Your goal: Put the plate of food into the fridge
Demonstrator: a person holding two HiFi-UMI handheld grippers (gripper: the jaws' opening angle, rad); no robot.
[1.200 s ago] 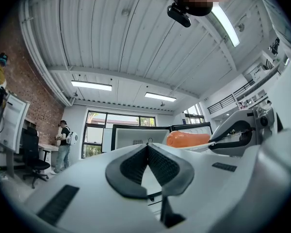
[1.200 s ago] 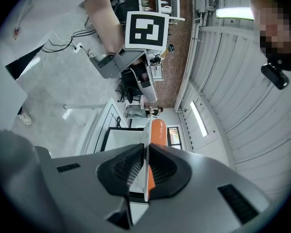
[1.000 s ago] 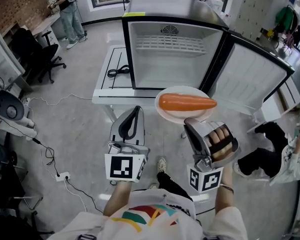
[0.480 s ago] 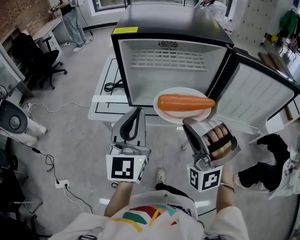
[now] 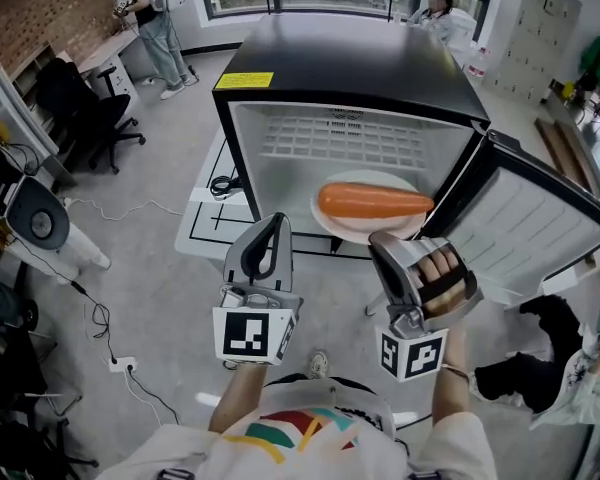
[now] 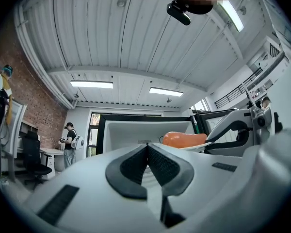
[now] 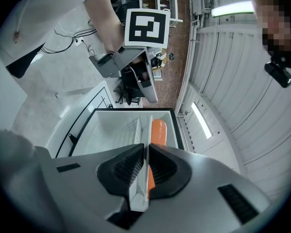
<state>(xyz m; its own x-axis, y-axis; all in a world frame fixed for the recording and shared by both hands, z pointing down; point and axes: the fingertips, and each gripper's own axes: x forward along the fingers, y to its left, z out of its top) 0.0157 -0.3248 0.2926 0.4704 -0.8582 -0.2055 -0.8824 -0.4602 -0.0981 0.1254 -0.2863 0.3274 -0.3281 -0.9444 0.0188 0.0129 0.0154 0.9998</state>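
Observation:
A white plate carries an orange carrot. My right gripper is shut on the plate's near rim and holds it level at the mouth of the open fridge. In the right gripper view the plate's edge sits pinched between the pads, with the carrot beyond. My left gripper is shut and empty, held beside the plate at its left. In the left gripper view the pads meet, and the carrot shows to the right.
The fridge door hangs open at the right. A wire shelf sits high inside the white fridge interior. A low white table stands left of the fridge. People stand at the far left and crouch at the right. Cables lie on the floor.
Both grippers and the plate have come closer to the fridge, whose opening now fills more of the head view; the plate sits at the fridge's mouth. The grip is unchanged.

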